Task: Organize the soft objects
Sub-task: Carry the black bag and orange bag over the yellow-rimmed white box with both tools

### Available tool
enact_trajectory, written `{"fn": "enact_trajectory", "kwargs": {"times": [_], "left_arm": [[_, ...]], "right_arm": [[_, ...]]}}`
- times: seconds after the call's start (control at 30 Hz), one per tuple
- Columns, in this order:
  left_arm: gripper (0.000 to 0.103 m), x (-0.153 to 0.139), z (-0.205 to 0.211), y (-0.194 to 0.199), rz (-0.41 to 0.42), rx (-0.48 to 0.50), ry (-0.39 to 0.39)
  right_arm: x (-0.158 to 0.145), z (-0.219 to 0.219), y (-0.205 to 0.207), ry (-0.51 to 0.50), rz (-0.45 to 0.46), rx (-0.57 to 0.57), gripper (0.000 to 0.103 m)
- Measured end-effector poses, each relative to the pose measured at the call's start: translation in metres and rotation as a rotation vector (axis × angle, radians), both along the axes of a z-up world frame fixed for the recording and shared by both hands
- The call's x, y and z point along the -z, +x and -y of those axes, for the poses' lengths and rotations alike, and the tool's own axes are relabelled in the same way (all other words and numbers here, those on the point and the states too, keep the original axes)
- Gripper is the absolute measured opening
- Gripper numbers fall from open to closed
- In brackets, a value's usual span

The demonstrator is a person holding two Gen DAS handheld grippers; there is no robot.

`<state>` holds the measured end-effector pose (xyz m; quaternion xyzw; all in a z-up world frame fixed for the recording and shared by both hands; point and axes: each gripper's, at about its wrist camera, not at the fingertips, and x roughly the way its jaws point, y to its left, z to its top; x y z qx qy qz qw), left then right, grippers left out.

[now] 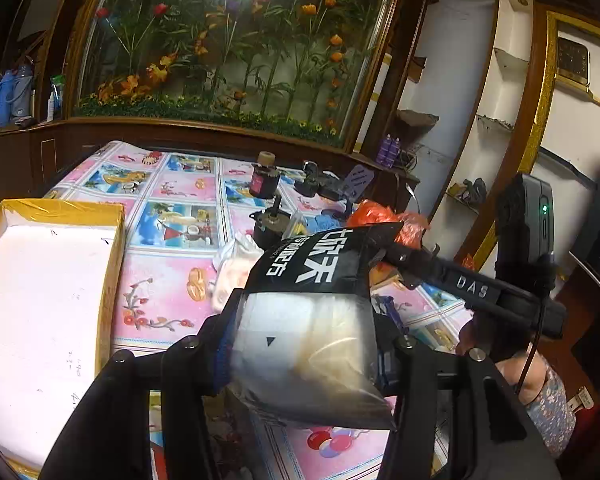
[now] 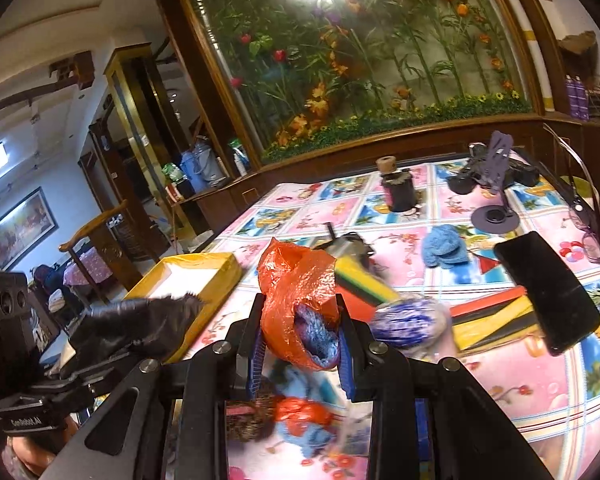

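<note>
A table spread with a glossy pink-and-blue picture-tiled cloth is filling both views, with a glass-fronted wooden cabinet of artificial flowers standing behind it.

Ahead and to the left of the left gripper, a shallow yellow-rimmed box with a white floor is sitting on the cloth; nothing is lying in the part that shows.

The left gripper is squeezing a soft pouch, clear and whitish at its lower half and black with white printed characters above. Its long axis is running away from the gripper, the black printed end pointing forward and slightly right.

The right gripper is clamping a crumpled orange plastic bag with blue fluffy material showing at its mouth; the bag is standing up between the fingers, its knotted top leaning forward.

Beyond the right gripper, to its right, a blue knitted cloth, striped foam strips and a black phone are lying on the table.
</note>
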<state>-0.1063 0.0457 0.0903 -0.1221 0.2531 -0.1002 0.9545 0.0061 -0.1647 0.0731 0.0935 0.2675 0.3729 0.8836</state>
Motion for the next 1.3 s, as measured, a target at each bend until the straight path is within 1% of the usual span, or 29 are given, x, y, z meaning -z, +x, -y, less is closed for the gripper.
{"fn": "enact_trajectory", "kwargs": {"times": [0.13, 0.27, 0.5, 0.63, 0.73, 1.0, 1.13, 1.3], "left_arm": [[0.051, -0.007, -0.008, -0.004, 0.021, -0.018, -0.002], [0.051, -0.009, -0.021, -0.007, 0.024, -0.051, -0.006], [0.051, -0.012, -0.061, -0.016, 0.016, -0.140, -0.021], [0.051, -0.016, -0.092, -0.028, 0.019, -0.212, -0.030], [0.051, -0.016, -0.116, -0.040, 0.021, -0.267, -0.033], [0.051, -0.010, -0.170, -0.061, 0.007, -0.386, -0.059], [0.051, -0.011, -0.198, -0.060, -0.023, -0.422, -0.078], [0.052, -0.022, -0.229, -0.042, -0.077, -0.452, -0.046]], "right_arm": [[-0.001, -0.009, -0.007, 0.003, 0.013, -0.017, 0.032], [-0.001, -0.021, -0.011, -0.001, 0.016, -0.039, 0.032], [-0.003, -0.055, -0.020, -0.014, 0.006, -0.098, 0.032], [-0.001, -0.084, -0.023, -0.022, -0.034, -0.155, 0.032], [0.000, -0.104, -0.028, -0.035, -0.045, -0.192, 0.032], [-0.001, -0.174, -0.036, -0.105, -0.091, -0.299, 0.032], [-0.012, -0.205, -0.032, -0.123, -0.104, -0.329, 0.032], [-0.034, -0.245, -0.016, -0.151, -0.102, -0.334, 0.032]]}}
